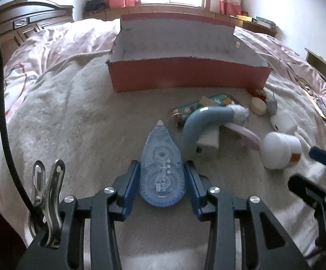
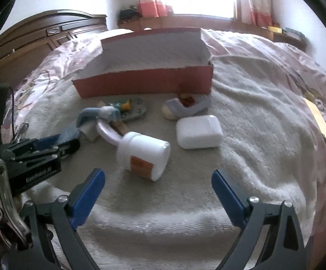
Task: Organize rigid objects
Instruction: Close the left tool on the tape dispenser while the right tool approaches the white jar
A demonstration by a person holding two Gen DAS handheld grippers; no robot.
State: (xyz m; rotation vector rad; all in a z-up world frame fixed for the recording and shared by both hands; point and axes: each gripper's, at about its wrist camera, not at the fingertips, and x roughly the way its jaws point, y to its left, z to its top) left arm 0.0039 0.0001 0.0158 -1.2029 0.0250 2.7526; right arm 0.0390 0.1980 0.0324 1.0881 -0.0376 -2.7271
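The left tongs [image 1: 162, 175] pinch the blue tape roller [image 1: 161, 164] near the red box [image 1: 185, 74]. The right tongs [image 2: 158, 186] are spread wide and hold nothing.

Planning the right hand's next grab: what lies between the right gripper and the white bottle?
Only bare blanket lies between the open right gripper and the white bottle, shown in the right wrist view.

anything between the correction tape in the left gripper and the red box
Nothing visible does. The left gripper has the correction tape between its fingers, and only bare blanket lies ahead of it up to the red box. The clutter sits off to the right.
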